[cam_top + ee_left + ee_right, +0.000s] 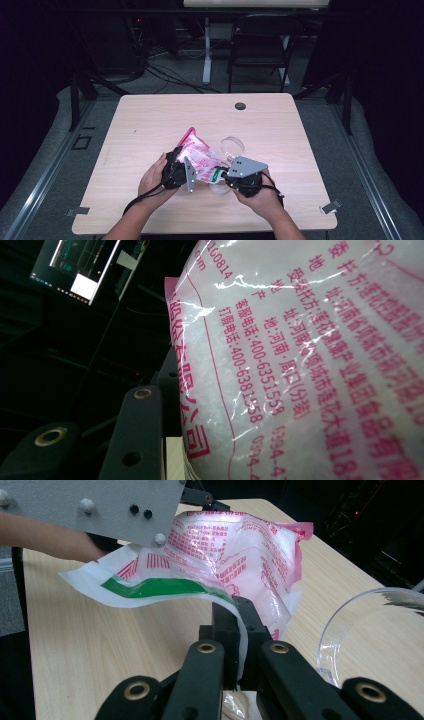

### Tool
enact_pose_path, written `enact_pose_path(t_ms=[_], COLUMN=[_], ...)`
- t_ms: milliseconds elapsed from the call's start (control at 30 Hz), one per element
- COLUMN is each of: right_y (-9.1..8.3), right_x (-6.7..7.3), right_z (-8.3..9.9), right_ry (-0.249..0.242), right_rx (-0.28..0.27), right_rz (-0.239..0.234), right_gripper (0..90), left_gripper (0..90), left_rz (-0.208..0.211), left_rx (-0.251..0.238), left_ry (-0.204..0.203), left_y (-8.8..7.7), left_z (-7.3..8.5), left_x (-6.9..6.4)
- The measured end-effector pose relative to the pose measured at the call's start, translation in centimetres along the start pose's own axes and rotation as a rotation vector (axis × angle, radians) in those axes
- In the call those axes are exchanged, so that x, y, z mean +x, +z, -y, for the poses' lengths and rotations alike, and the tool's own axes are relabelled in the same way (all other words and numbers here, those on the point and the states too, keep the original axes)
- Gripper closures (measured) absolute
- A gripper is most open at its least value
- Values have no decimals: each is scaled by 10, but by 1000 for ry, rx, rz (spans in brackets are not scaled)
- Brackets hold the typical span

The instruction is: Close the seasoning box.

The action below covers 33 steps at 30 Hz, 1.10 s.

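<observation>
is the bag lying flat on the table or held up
Held up: both grippers, left and right, clamp the bag above the table.

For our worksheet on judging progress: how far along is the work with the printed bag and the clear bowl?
Done: the white plastic bag with pink print is lifted off the wooden table, held by both grippers. In hand: the left gripper clamps its body, and the right gripper pinches its green-striped edge. Left: nothing visible has yet gone into the clear round bowl, which stands beside the bag.

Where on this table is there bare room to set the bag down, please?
The far half of the table, up to the grommet hole, and the left and right edges lie bare. The near middle is crowded: bag, glass bowl, both grippers.
</observation>
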State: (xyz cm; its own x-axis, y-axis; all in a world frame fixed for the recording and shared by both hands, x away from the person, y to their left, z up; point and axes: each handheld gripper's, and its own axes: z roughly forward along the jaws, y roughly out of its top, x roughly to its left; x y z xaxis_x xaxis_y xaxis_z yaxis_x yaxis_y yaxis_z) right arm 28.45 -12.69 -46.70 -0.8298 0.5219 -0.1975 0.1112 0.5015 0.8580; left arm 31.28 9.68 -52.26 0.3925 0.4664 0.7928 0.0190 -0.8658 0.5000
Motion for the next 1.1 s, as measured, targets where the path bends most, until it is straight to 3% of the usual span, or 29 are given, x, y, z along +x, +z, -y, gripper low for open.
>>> enact_pose_path(t_ms=[233, 267, 400, 533, 1100], right_y=[0, 0, 0, 1, 1], right_x=[-1, -1, -1, 0, -2], right_z=[1, 1, 1, 1, 2], right_ry=[4, 6, 6, 5, 13], right_rx=[4, 3, 4, 6, 3], right_rz=[3, 5, 4, 3, 7], right_gripper=[900, 900, 900, 900, 900], left_gripper=[579, 579, 580, 581, 583], left_rz=[28, 34, 44, 43, 24], left_rx=[17, 34, 38, 48, 63], left_ry=[15, 40, 70, 118, 215], left_y=[0, -1, -1, -2, -3], left_z=[-2, -3, -5, -6, -12], left_x=[2, 4, 7, 8, 11])
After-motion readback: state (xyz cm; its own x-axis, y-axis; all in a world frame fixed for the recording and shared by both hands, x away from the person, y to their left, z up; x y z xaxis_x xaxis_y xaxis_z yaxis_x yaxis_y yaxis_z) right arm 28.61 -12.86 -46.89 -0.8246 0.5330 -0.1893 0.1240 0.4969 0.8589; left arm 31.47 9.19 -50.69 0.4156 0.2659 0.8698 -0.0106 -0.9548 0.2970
